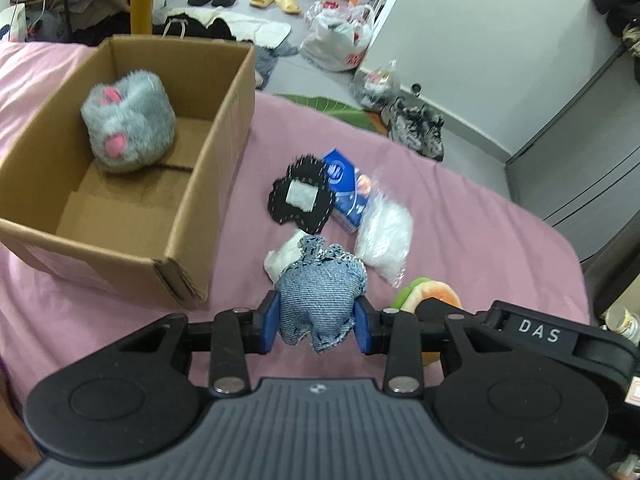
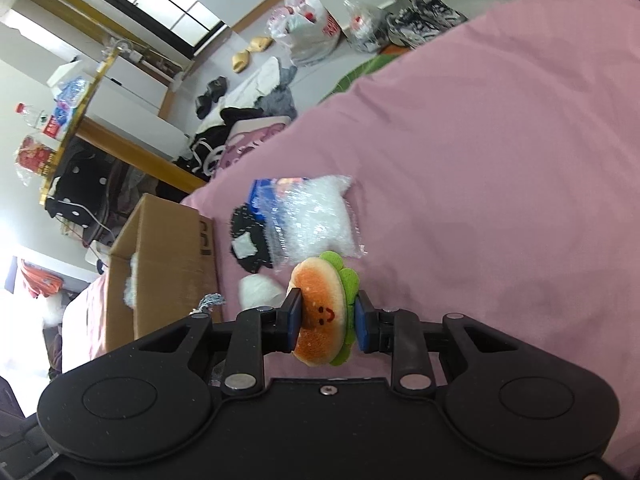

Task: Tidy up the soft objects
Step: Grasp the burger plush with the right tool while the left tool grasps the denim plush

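Left gripper pinching a denim pouch between blue pads, above pink bedding. Right gripper clamped on a burger plush, near the bed's right side. Open cardboard box to the left, holding a grey plush. Between box wall and clear bag: black patch, blue packet. Bare bedding toward the far edge.

In the left wrist view, the left gripper and its denim pouch cover most of the burger plush and part of a white soft lump. The black patch overlaps the blue packet, whose print is too blurred to read. In the right wrist view, the box wall hides nearly all of the grey plush.
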Demonstrator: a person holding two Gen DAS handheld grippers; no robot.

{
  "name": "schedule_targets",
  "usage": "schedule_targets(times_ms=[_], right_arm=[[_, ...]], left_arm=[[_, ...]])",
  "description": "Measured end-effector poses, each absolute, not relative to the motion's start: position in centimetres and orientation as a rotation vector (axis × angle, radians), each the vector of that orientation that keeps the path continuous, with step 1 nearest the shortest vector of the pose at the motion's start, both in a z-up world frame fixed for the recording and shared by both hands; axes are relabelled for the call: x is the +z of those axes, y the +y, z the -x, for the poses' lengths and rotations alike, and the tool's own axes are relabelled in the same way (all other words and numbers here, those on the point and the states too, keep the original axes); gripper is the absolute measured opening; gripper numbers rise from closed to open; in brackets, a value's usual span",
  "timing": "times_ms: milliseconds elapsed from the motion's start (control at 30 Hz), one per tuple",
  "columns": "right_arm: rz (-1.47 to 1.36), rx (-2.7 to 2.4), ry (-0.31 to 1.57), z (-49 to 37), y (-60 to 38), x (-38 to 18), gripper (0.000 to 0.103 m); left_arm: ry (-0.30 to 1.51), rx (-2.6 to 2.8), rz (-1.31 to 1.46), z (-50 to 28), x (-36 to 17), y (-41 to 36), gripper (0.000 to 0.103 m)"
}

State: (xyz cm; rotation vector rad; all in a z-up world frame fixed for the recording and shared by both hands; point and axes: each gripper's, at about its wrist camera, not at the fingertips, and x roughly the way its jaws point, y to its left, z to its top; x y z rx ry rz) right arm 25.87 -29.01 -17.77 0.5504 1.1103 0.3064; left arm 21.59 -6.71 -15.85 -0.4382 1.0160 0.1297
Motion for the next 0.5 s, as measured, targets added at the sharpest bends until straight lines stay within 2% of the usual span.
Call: schedule_targets(times_ms=[500], right_arm=[[-0.498,0.357,1.018,-25.1,-27.1,-13.5,0.027]], left_arm=[[0.924,0.12,0.447,-19.7,-11.7,-3.7,0.037]])
